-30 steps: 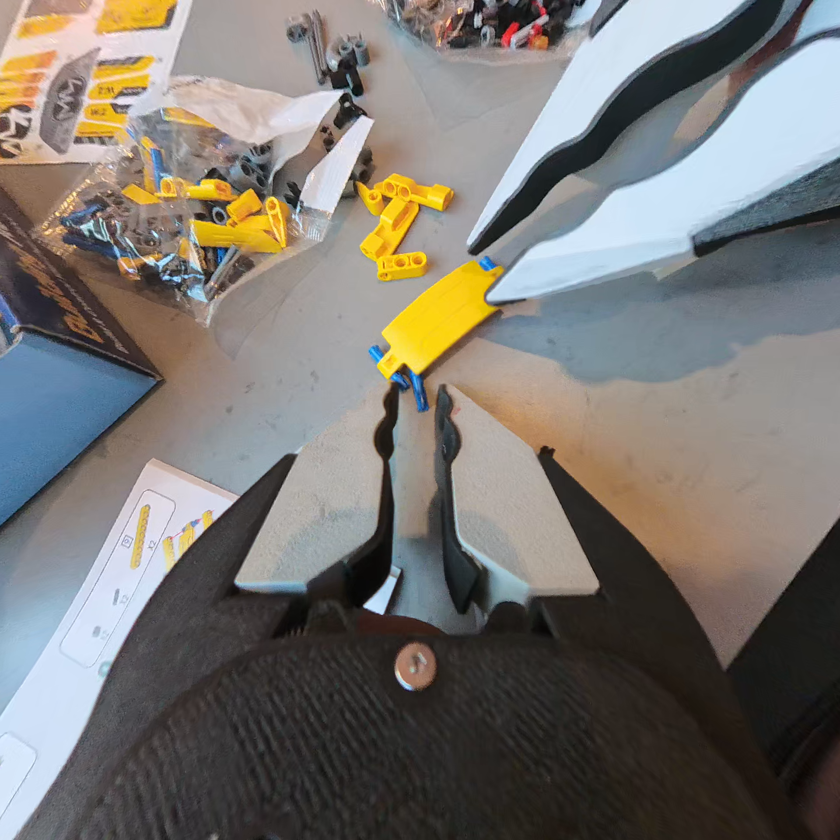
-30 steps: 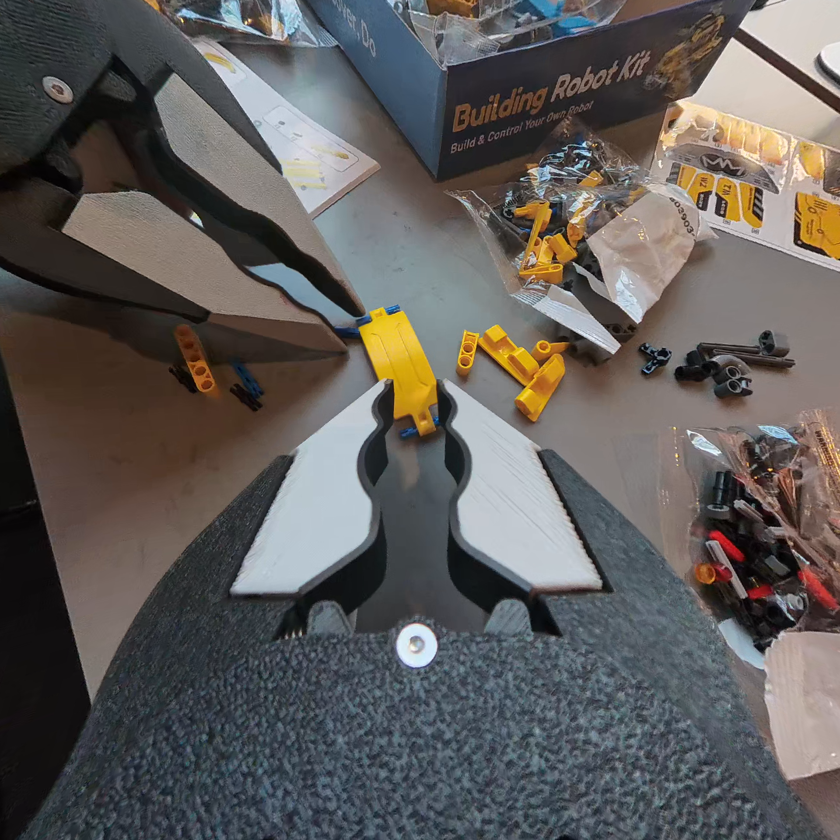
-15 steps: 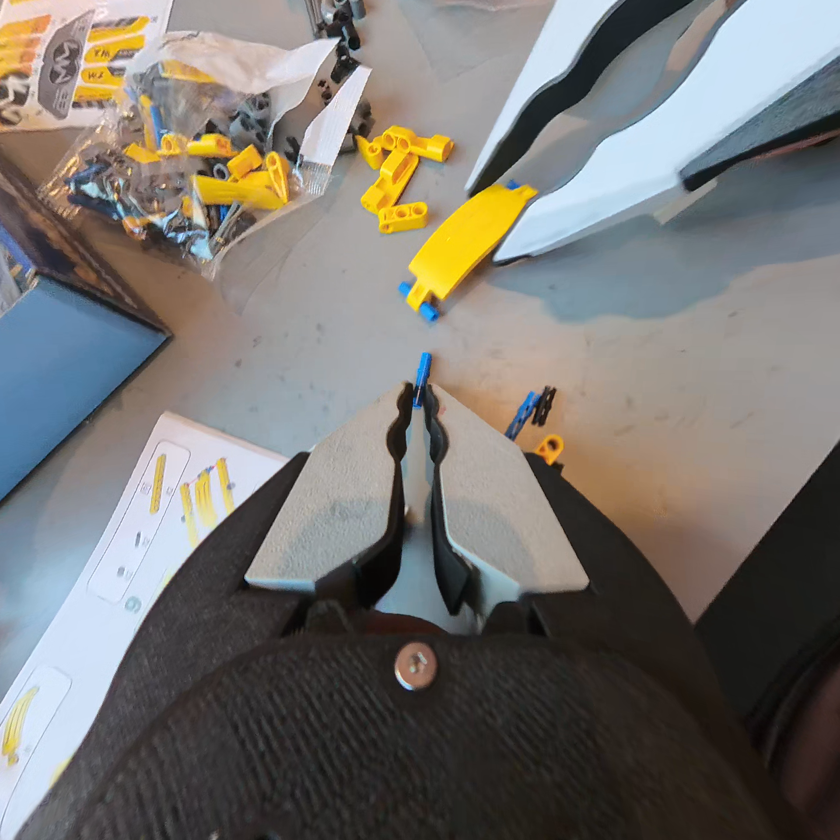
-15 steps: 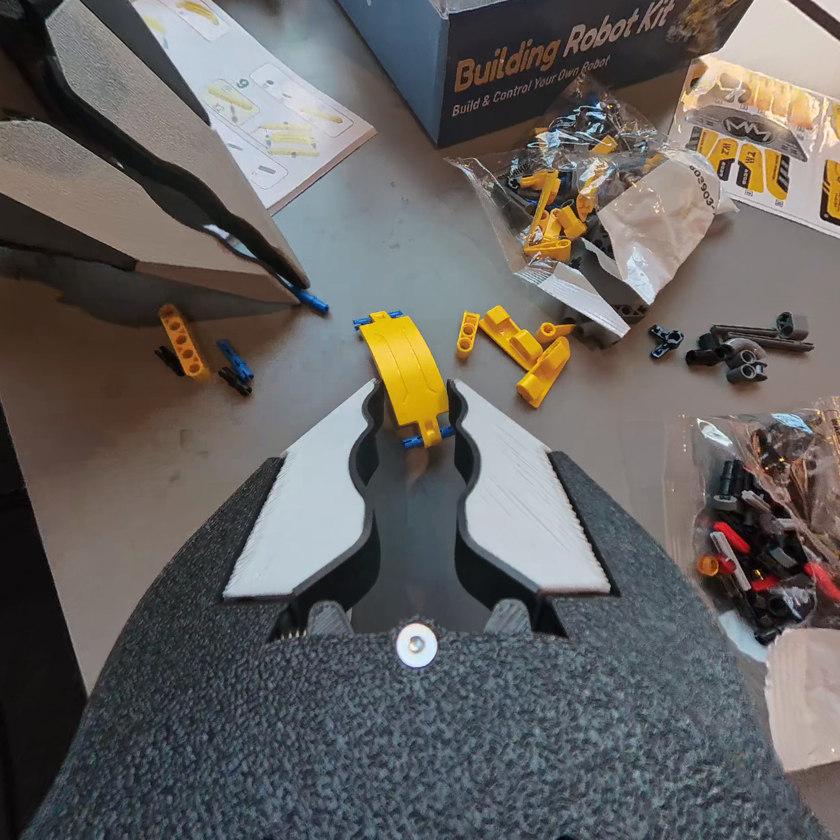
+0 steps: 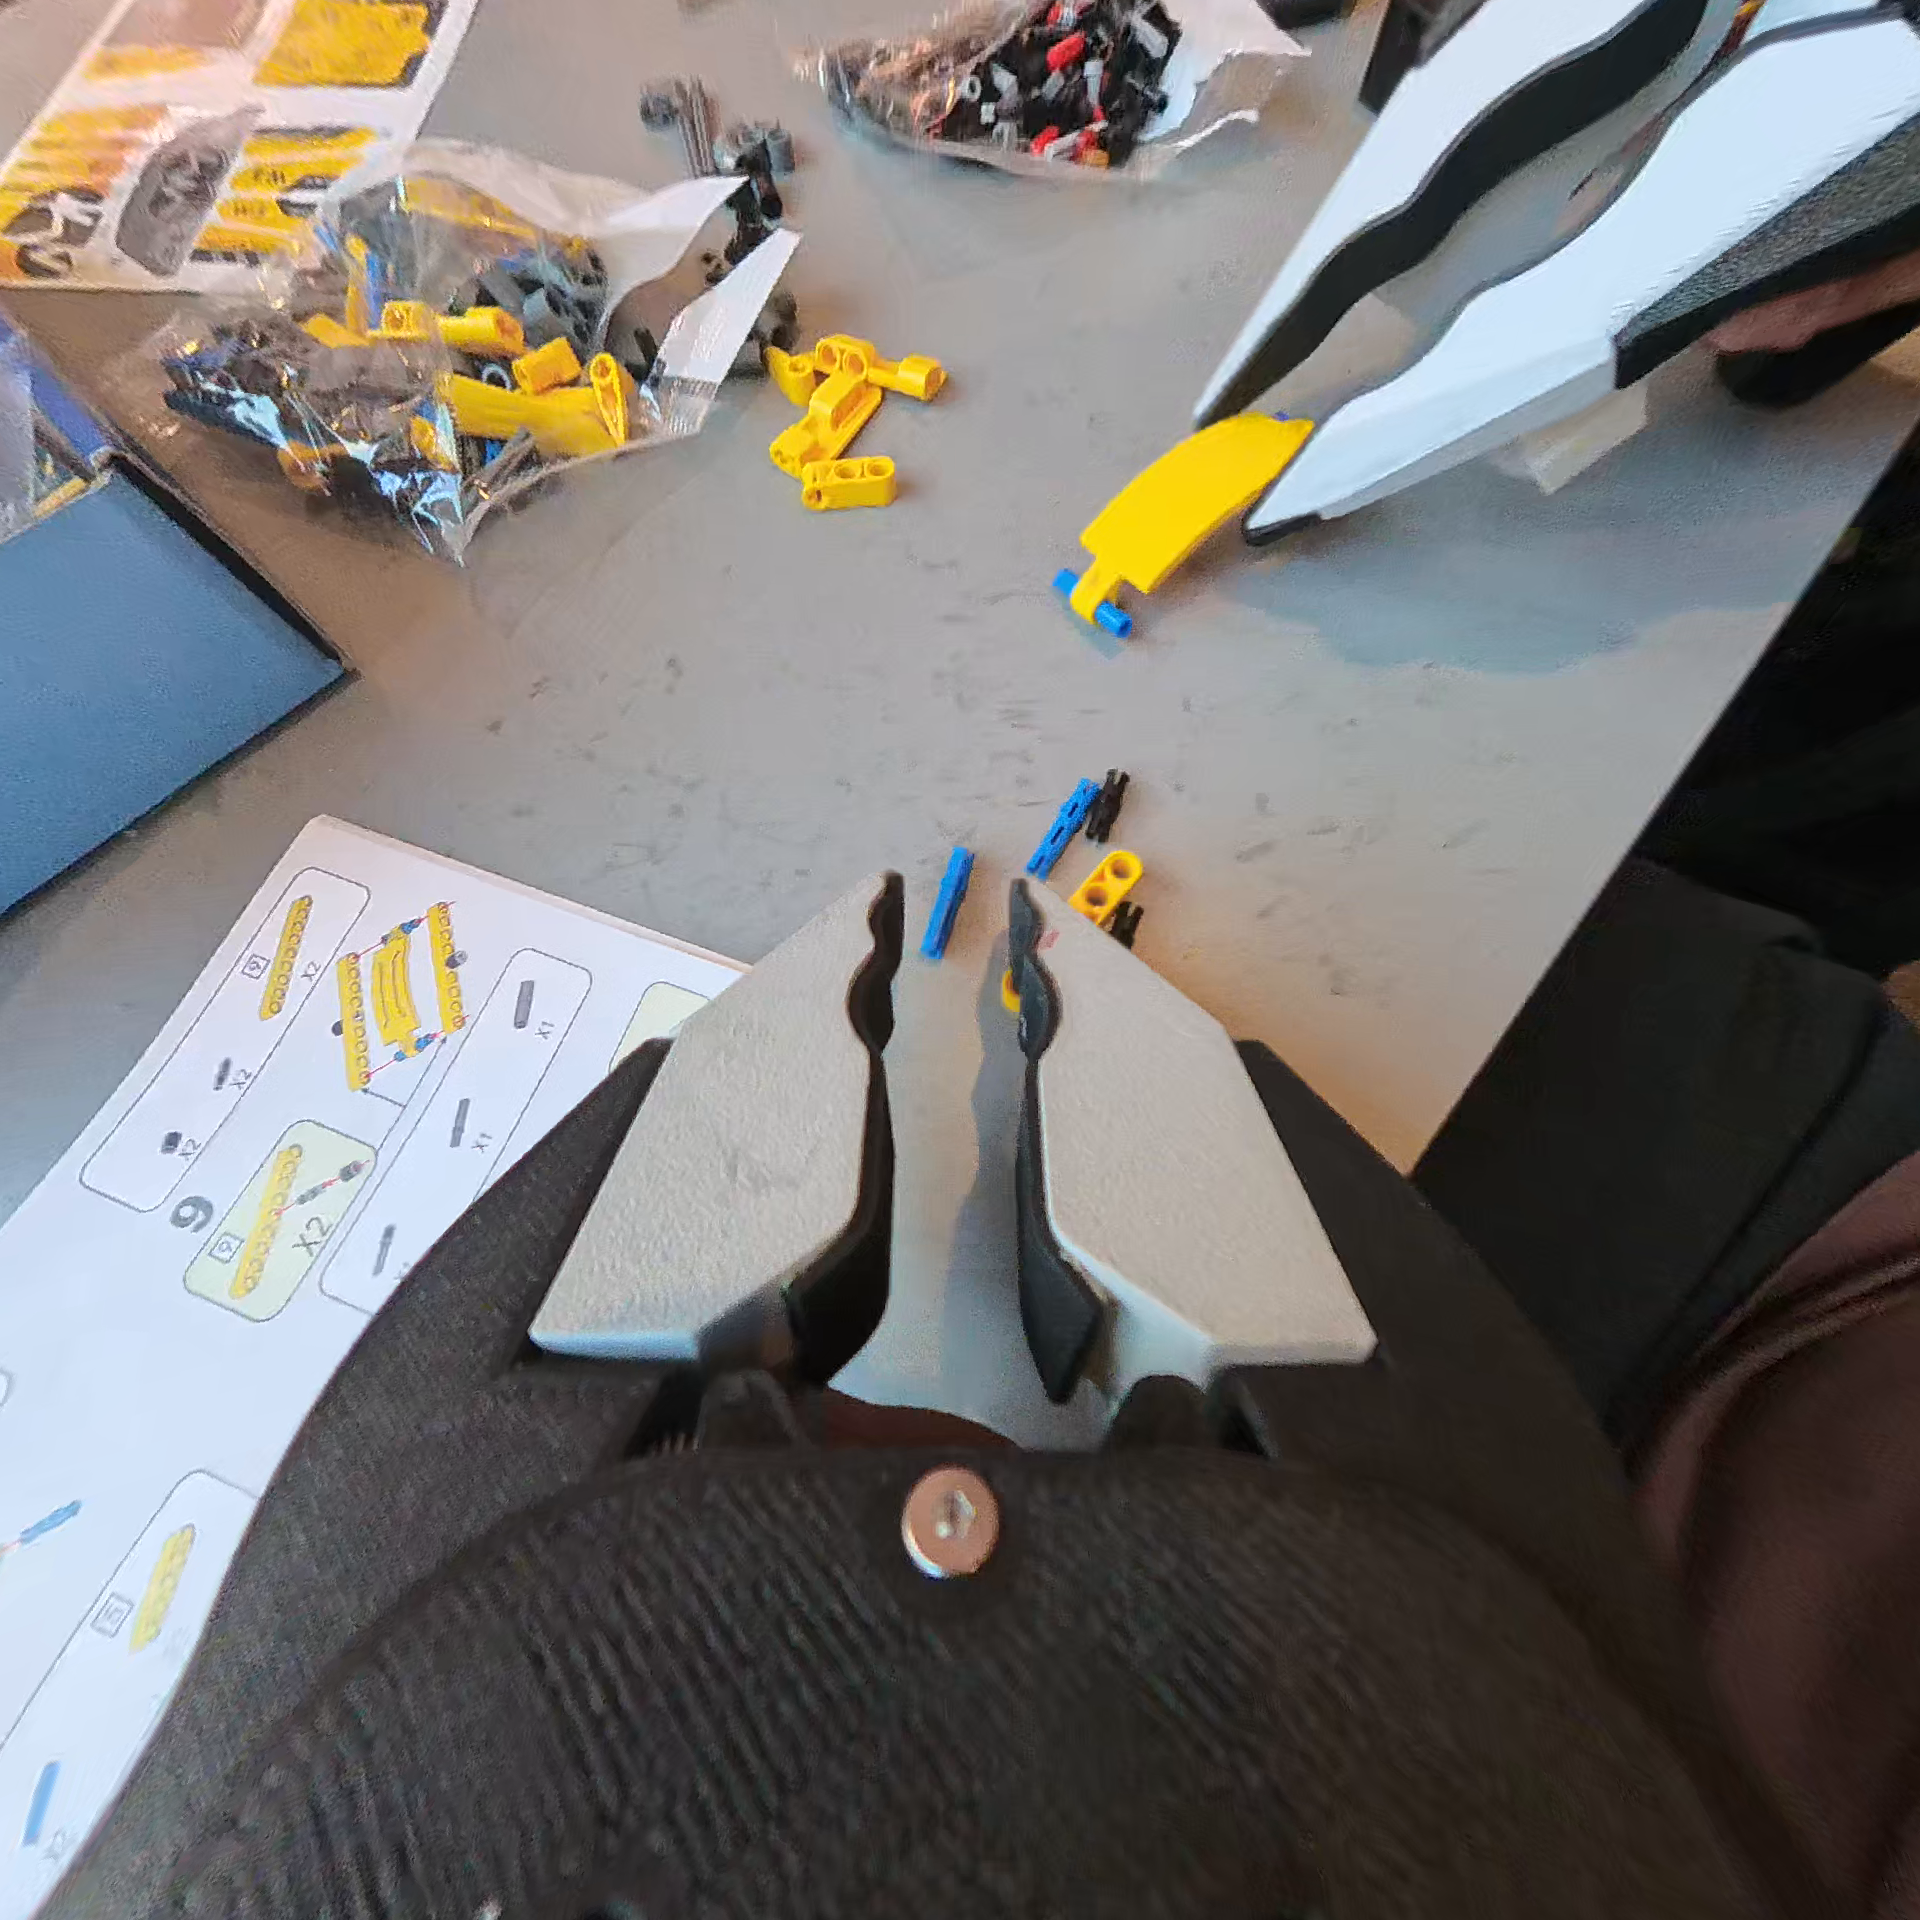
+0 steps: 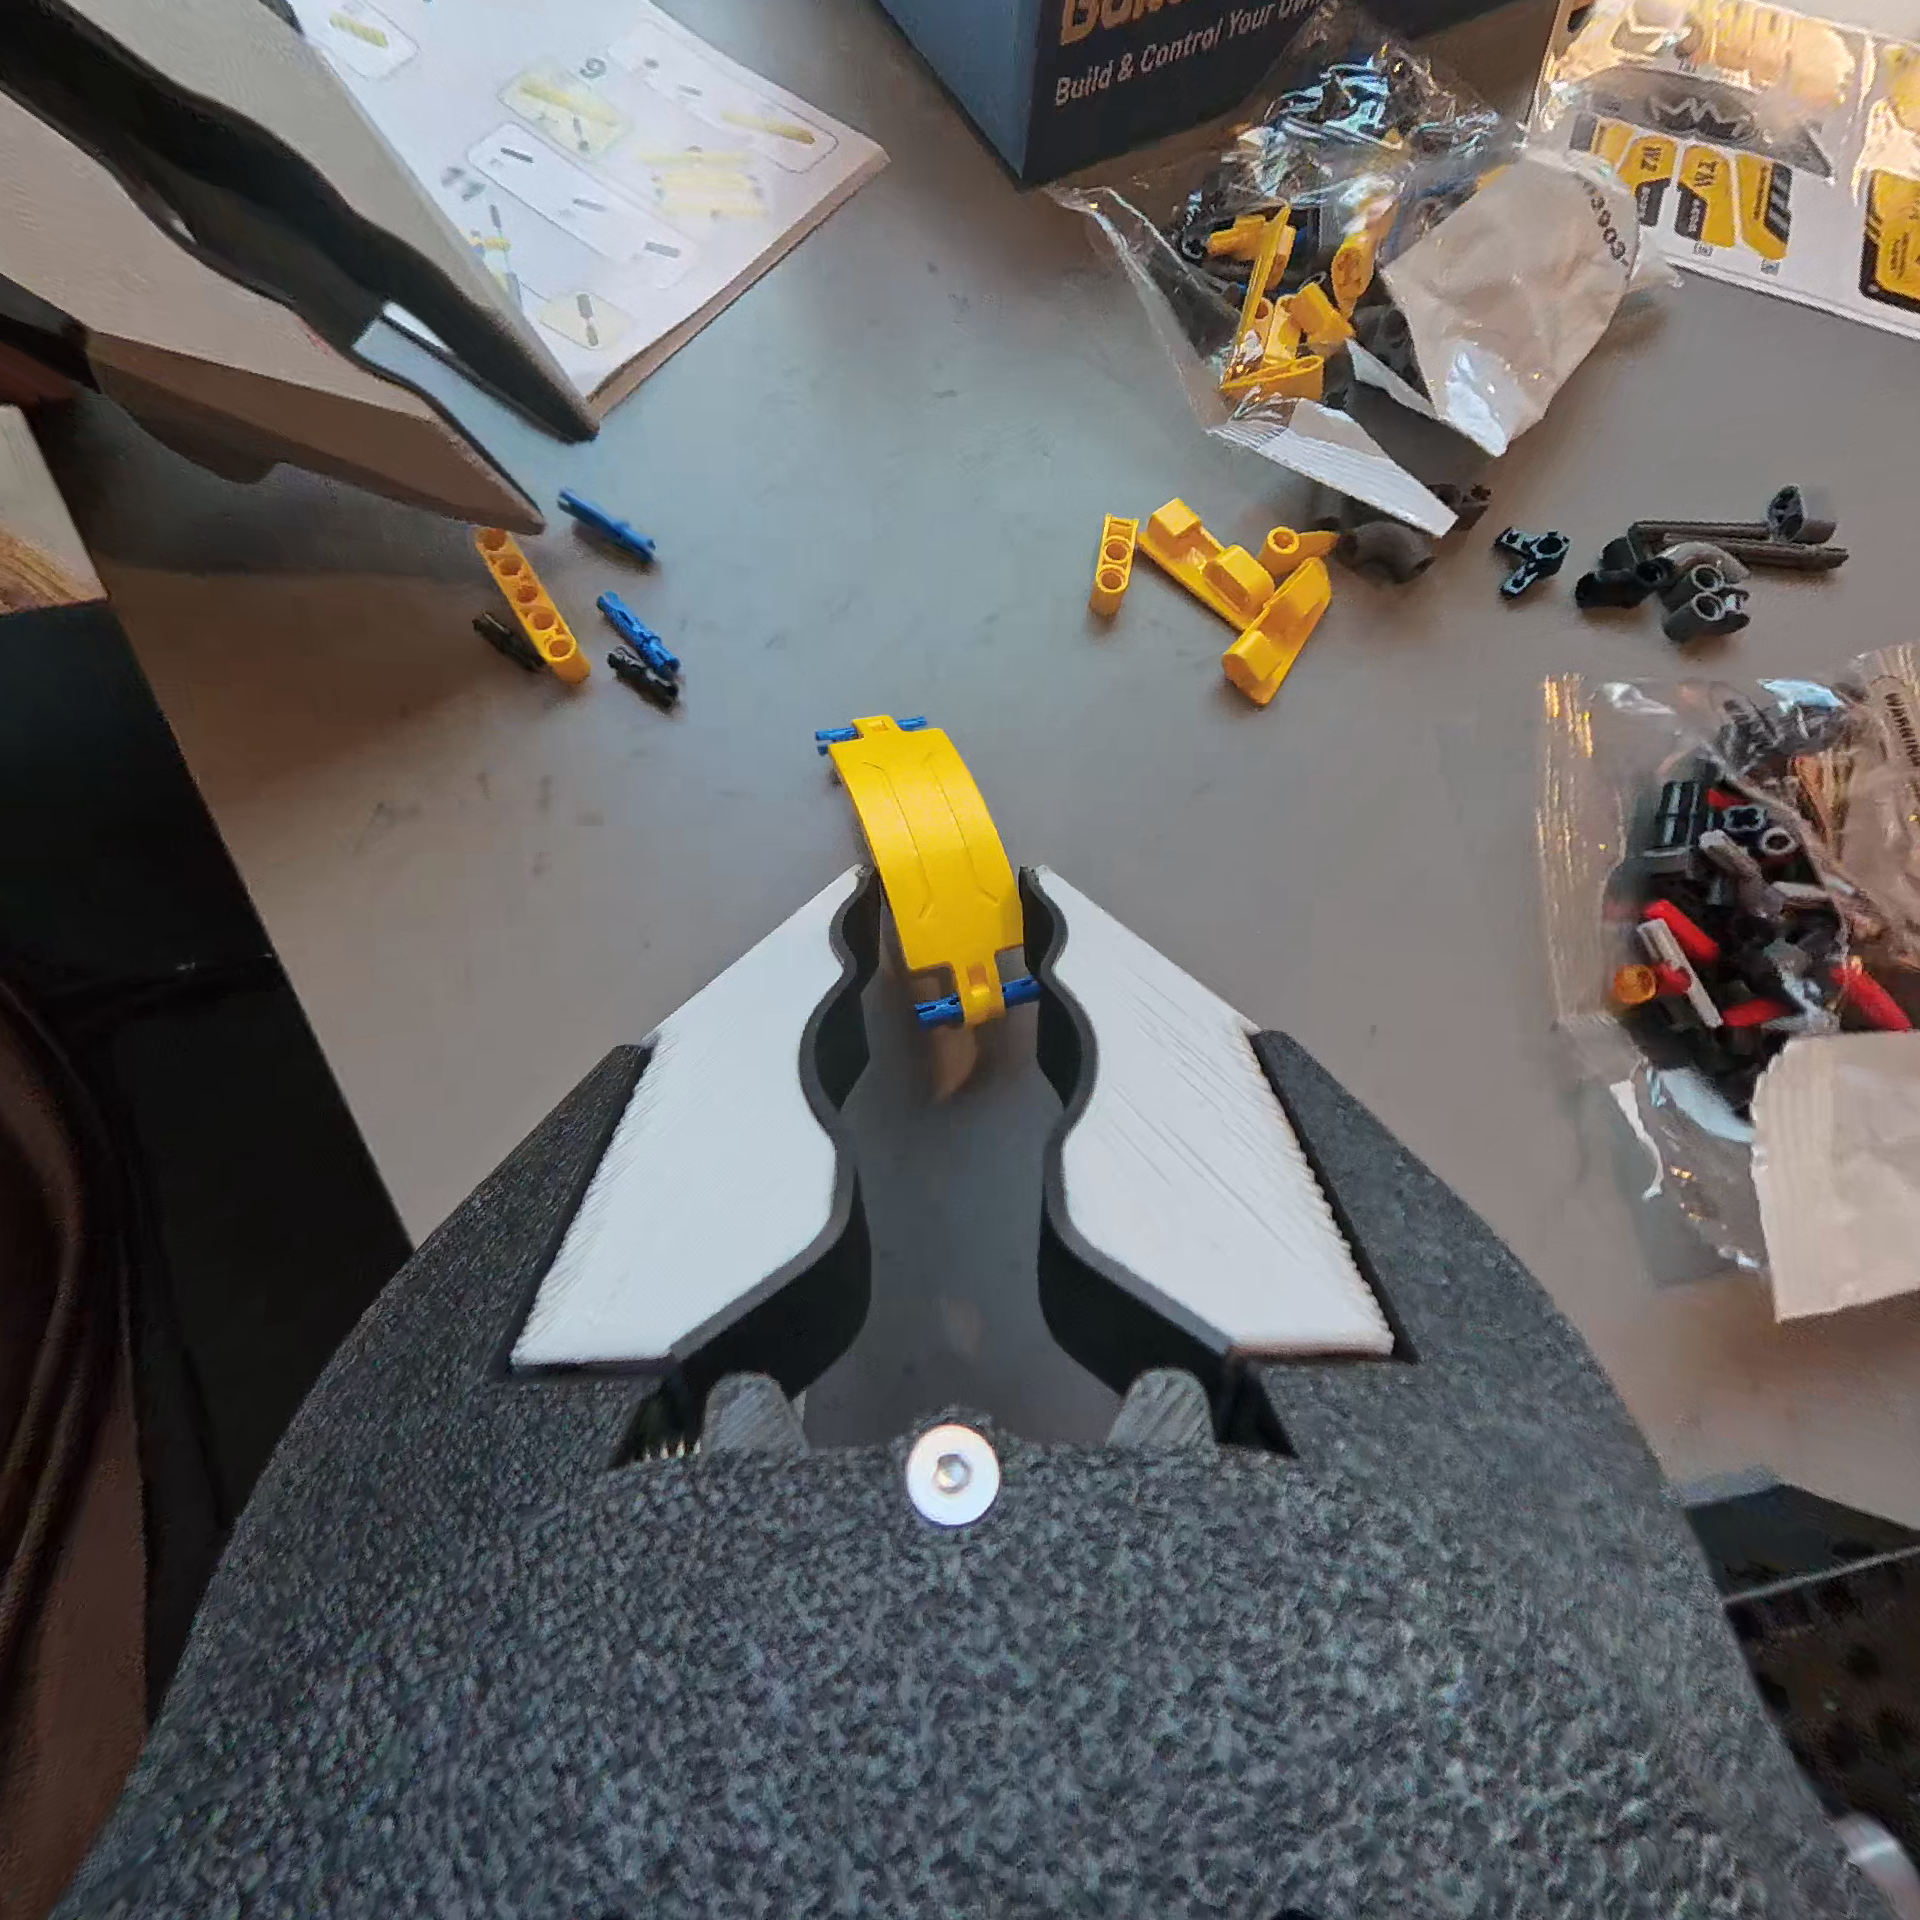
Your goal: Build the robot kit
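My left gripper (image 5: pixel 953 891) is open just above the grey table. A small blue pin (image 5: pixel 948 902) lies loose on the table between its fingertips; in the right wrist view this pin (image 6: pixel 608 525) lies beside the left gripper (image 6: pixel 561 476). Next to it lie a yellow holed beam (image 6: pixel 530 608), another blue pin (image 6: pixel 636 634) and black pins (image 6: pixel 644 675). My right gripper (image 6: pixel 945 875) is shut on a yellow curved panel (image 6: pixel 935 852) with blue pins at both ends. The left wrist view shows the panel (image 5: pixel 1184 504) tilted in the right gripper (image 5: pixel 1231 473).
An instruction booklet (image 5: pixel 260 1091) lies left of my left gripper, beside a blue box (image 5: pixel 125 644). An open bag of yellow parts (image 6: pixel 1351 281), loose yellow pieces (image 6: pixel 1216 582), dark connectors (image 6: pixel 1683 571), a bag of black and red parts (image 6: pixel 1745 904) and a sticker sheet (image 6: pixel 1766 166) lie beyond. Left tips to right tips: about 12 cm.
My left gripper pulled back from the panel gripping a blue pin, then opened and left it on the table. My right gripper drew the panel away from the loose yellow pieces.
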Motion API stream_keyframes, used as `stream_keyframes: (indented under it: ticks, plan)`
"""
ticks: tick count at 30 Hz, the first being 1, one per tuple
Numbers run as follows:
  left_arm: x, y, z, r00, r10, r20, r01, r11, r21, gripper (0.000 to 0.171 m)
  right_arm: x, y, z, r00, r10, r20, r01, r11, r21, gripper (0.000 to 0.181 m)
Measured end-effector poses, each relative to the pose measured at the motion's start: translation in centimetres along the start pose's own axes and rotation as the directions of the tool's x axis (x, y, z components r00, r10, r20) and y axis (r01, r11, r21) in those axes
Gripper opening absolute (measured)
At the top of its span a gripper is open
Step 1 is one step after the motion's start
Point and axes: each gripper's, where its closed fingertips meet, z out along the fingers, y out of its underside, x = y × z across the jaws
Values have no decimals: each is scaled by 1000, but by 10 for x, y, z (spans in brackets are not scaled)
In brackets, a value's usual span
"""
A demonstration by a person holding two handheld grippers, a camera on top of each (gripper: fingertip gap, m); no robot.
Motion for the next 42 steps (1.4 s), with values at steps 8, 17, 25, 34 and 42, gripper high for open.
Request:
stream_keyframes:
  ticks: [8,17,25,34,42]
  plan:
    - [26,-8,-17,993,115,0,-115,991,63,34,-11,13,-8,997,-72,-16,72,997,5,26]
    - [48,-8,-5,987,158,-3,-156,980,123,31,-13,9,-3,993,-114,28,114,993,15,26]
    - [51,-10,-5,980,194,32,-197,965,174,27,-13,8,-2,991,-125,38,124,992,23,26]
    - [58,-11,-8,981,184,-62,-167,963,210,27,-12,7,-1,991,-131,40,130,991,25,26]
    - [59,-10,-6,979,191,-65,-175,964,199,25,-13,7,-2,989,-141,43,140,990,28,32]
